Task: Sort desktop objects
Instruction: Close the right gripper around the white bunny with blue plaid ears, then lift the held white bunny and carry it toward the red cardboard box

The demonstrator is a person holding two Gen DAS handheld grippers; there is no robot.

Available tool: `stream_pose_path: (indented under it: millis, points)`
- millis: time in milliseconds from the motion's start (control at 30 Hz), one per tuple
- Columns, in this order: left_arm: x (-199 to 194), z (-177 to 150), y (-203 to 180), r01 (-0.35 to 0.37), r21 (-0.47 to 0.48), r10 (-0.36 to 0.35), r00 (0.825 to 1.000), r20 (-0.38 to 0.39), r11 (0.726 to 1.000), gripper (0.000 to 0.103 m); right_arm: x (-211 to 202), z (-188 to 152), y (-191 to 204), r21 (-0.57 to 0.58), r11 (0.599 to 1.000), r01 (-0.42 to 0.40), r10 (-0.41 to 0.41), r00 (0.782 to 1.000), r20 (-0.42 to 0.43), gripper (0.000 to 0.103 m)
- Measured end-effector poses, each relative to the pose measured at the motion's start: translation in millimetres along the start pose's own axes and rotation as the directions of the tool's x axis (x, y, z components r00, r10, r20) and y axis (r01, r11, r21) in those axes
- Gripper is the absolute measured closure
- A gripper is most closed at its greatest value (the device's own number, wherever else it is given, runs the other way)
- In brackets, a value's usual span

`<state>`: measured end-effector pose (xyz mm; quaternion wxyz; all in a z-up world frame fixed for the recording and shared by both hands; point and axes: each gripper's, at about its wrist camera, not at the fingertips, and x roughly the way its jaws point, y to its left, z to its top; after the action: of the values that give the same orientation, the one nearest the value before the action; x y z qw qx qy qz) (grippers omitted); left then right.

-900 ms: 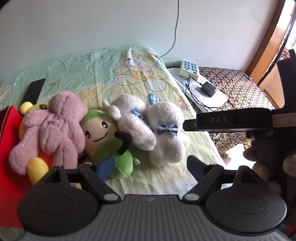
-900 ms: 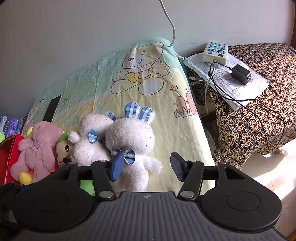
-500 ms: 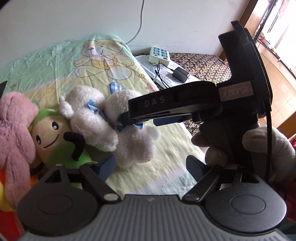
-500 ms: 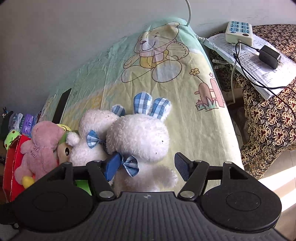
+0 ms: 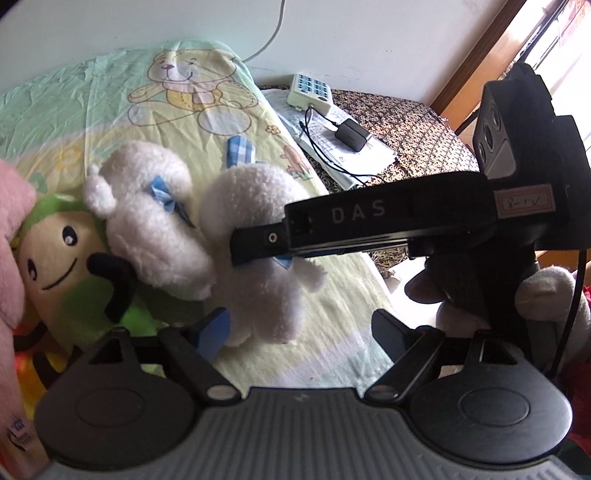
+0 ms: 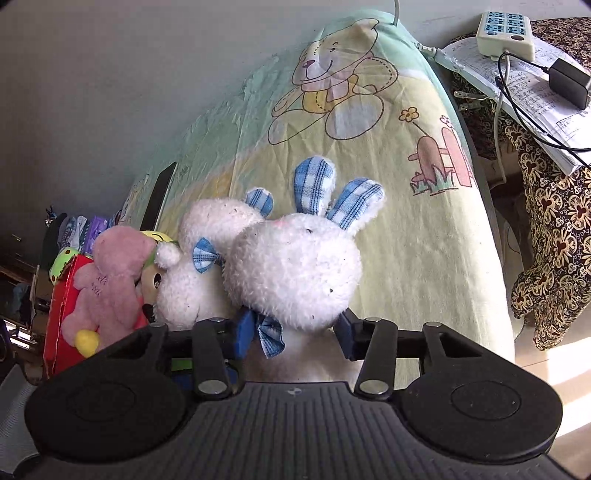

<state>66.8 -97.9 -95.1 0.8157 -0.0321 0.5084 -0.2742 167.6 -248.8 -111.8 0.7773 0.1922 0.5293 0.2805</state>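
A white rabbit point(image 6: 295, 273) with blue checked ears and a bow lies on the bear-print sheet point(image 6: 406, 221). My right gripper point(image 6: 293, 330) is shut on its neck, one blue pad on each side. From the left wrist, a right-gripper finger point(image 5: 332, 229) crosses the rabbit point(image 5: 258, 280), and a hand point(image 5: 546, 291) holds that gripper. A second white plush point(image 6: 199, 280) leans against the rabbit's left. Beside it lie a green doll point(image 5: 55, 258) and a pink plush point(image 6: 110, 280). My left gripper point(image 5: 301, 330) is open just below the rabbit's feet, holding nothing.
A red box point(image 6: 59, 325) sits under the pink plush at the left. A dark phone point(image 6: 159, 199) lies near the wall. To the right, a patterned cloth point(image 6: 554, 221) carries papers, a power strip point(image 6: 506, 29) and a charger point(image 6: 569, 83).
My right gripper moved forward over the white rabbit and its fingers narrowed onto the neck. The left wrist view swung right, so the pink plush slid to the left edge.
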Motion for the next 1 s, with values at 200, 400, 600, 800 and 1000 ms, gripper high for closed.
stream_pose_path:
  millis: [200,400,600,800,1000]
  points:
    - [15,-12,-9,-0.022,0.038,0.023,0.999,-0.025,0.999,0.015,-16,-20,-5,-0.008,1.0,0.028,-0.028,0.999,-0.022,0.056]
    - [20,-19,-14,-0.007,0.075,0.01,0.999,-0.049,0.997,0.026,-27,-37,0,0.002,1.0,0.022,-0.022,0.999,-0.029,0.056]
    - [4,-31,-33,-0.027,0.103,0.028,1.0,-0.008,0.994,0.035,-44,-53,20,-0.037,0.999,0.029,-0.029,1.0,0.006,0.056]
    - [-44,-42,-40,-0.07,0.107,0.059,0.993,0.103,0.992,0.036,-65,-65,49,-0.086,0.996,-0.026,0.031,0.997,0.066,0.056]
    - [-95,-56,-29,-0.117,0.074,0.1,0.973,0.209,0.99,0.036,-70,-74,91,-0.168,0.982,-0.081,0.101,0.988,0.114,0.055]
